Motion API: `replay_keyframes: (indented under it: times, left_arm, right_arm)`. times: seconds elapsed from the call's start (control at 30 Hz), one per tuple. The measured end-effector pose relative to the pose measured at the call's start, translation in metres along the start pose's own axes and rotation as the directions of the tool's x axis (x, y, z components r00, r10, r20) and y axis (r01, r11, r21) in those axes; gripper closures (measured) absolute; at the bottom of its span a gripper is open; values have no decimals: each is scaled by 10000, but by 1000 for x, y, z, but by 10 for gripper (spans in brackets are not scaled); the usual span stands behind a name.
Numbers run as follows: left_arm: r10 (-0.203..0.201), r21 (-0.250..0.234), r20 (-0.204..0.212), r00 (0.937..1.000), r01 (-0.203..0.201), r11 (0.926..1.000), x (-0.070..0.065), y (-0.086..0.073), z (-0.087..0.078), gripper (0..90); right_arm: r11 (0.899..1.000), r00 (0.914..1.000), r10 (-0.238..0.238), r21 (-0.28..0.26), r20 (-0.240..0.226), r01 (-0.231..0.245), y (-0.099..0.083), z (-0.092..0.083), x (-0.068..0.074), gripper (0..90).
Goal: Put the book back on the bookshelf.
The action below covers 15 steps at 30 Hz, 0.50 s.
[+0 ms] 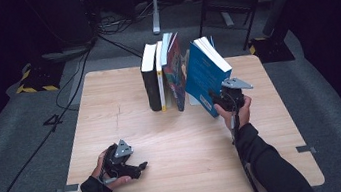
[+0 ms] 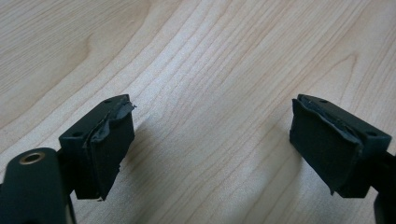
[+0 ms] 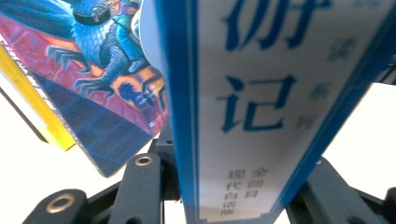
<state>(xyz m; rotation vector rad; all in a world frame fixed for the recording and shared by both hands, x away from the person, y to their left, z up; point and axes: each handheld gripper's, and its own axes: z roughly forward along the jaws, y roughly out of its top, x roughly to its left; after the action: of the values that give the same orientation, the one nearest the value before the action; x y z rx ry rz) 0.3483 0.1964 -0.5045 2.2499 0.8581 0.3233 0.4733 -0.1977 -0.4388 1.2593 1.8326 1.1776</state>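
Blue and glossy, the blue book [image 1: 205, 73] leans tilted just right of the row of upright books [image 1: 163, 74] at the table's [image 1: 125, 112] far middle, and my right gripper [image 1: 223, 99] is clamped across its spine near the lower end. It looks stiff but heavy and slick, so I judge a low grip may let it swing. My left gripper [image 2: 210, 144] rests idle, jaws apart over bare wood.

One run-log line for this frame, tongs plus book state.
left tongs: open, idle over table | right tongs: shut on blue book spine | blue book: tilted, apart from upright row of books
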Motion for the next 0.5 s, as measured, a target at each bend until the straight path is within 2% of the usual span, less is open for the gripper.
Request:
replay_keyframes:
  times: [0.1,0.23,0.4,0.5]
  left_arm:
    - [6,0,2,10000,-6,10000,0,0,0,140]
    - [22,-2,-3,10000,-22,10000,0,0,0,141]
    - [1,-6,8,10000,-1,10000,0,0,0,142]
    - [7,-5,8,10000,-7,10000,0,0,0,142]
  right_arm:
    - [9995,9987,266,-180,442,-258,-5,-7,6,610]
    - [9990,9960,277,-371,851,-246,-10,-14,14,610]
    - [9986,9937,104,-523,1118,-46,-12,-14,21,609]
    - [9980,9932,224,-606,1145,-156,-12,-13,22,609]
